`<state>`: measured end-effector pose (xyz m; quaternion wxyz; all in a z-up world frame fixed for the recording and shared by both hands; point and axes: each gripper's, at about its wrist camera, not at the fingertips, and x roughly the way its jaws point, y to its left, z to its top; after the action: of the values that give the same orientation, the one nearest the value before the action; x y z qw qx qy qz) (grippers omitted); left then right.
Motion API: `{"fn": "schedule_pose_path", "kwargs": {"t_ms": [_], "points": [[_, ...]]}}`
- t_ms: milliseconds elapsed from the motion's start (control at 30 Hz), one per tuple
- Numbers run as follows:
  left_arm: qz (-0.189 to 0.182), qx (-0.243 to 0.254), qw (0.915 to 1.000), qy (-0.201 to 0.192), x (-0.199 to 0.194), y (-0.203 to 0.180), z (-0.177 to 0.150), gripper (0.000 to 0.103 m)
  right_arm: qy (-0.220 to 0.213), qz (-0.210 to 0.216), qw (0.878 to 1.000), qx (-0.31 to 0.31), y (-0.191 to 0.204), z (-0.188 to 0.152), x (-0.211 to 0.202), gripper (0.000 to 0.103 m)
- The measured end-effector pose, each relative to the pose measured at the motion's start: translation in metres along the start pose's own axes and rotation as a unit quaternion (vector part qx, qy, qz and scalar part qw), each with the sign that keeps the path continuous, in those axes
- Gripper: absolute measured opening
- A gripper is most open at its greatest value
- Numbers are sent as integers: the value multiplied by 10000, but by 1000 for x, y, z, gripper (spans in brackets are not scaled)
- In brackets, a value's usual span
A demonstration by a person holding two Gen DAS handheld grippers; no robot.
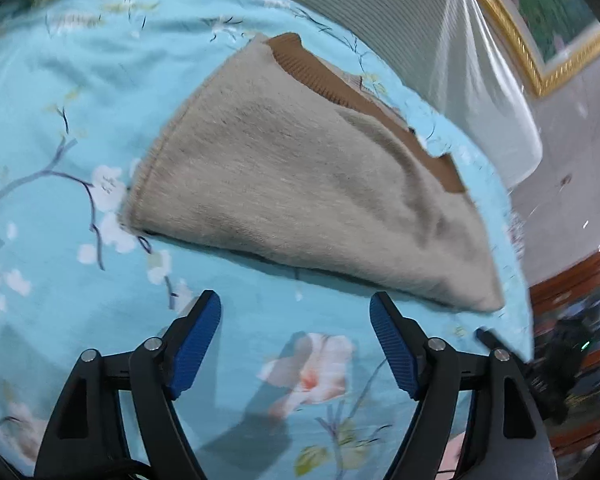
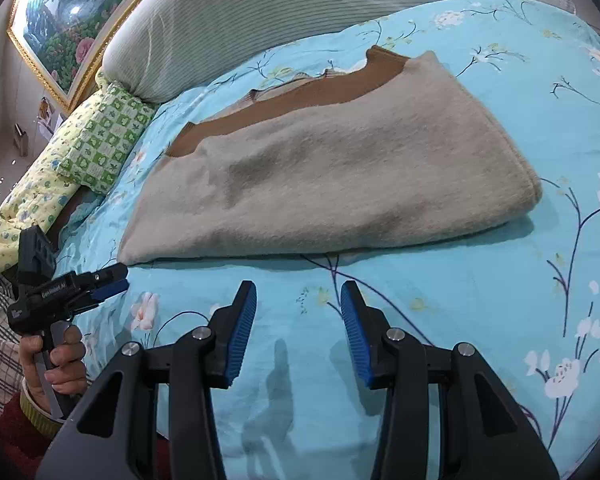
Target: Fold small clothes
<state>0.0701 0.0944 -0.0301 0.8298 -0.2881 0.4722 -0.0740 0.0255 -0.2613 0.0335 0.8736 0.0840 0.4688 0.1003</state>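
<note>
A folded beige fuzzy sweater (image 1: 292,184) (image 2: 332,176) lies flat on the bed, with its brown ribbed trim (image 1: 312,68) (image 2: 300,88) along the far edge. My left gripper (image 1: 296,304) hovers just short of the sweater's near edge, jaws wide open with only bedsheet between the blue pads. In the right wrist view it shows at the sweater's near left corner (image 2: 108,280), held by a hand (image 2: 56,356). My right gripper (image 2: 298,292) is open too, a little before the near edge, with nothing between its fingers.
The turquoise floral bedsheet (image 1: 80,100) (image 2: 500,320) covers the bed. A white ribbed headboard cushion (image 2: 260,12) runs behind the sweater, with a green-patterned pillow (image 2: 108,132) at the left. A gold-framed painting (image 2: 68,20) hangs beyond. The bed's edge (image 1: 516,240) drops to the floor.
</note>
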Motion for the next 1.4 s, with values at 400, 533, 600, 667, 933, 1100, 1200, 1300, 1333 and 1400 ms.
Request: {"fn": "schedule_pose_path", "kwargs": {"t_ms": [400,533,600,667,933,1100,1200,1300,1333,1400], "points": [[-224,-1282,9906,-423,17,26,38,80,-56,121,9999,31,3,5,0,49],[-55,-1299,9896,-616,27,24,56,77,-71,138,9999,4,5,9,1,49],[-57,-1237,9903,-633,30,22,61,72,-76,134,9999,-4,4,13,3,49],[-27,-1109,9918,-642,31,21,64,63,-72,158,9998,18,1,18,4,49],[300,-183,9954,-891,27,-3,73,13,-137,87,9999,-43,-13,54,16,55],[159,749,9907,-1126,20,-53,74,11,-163,214,9996,1,-22,78,24,55],[-67,1398,9838,-1118,25,-88,71,11,-124,343,9993,-17,-20,100,30,55],[-69,1795,9784,-1026,41,-112,70,11,1,776,9970,-81,-9,131,45,58],[-48,1872,9774,-984,49,-118,70,11,106,952,9953,-115,-3,141,53,65],[-62,1932,9771,-890,58,-122,70,11,358,1173,9923,-180,10,163,71,73]]}}
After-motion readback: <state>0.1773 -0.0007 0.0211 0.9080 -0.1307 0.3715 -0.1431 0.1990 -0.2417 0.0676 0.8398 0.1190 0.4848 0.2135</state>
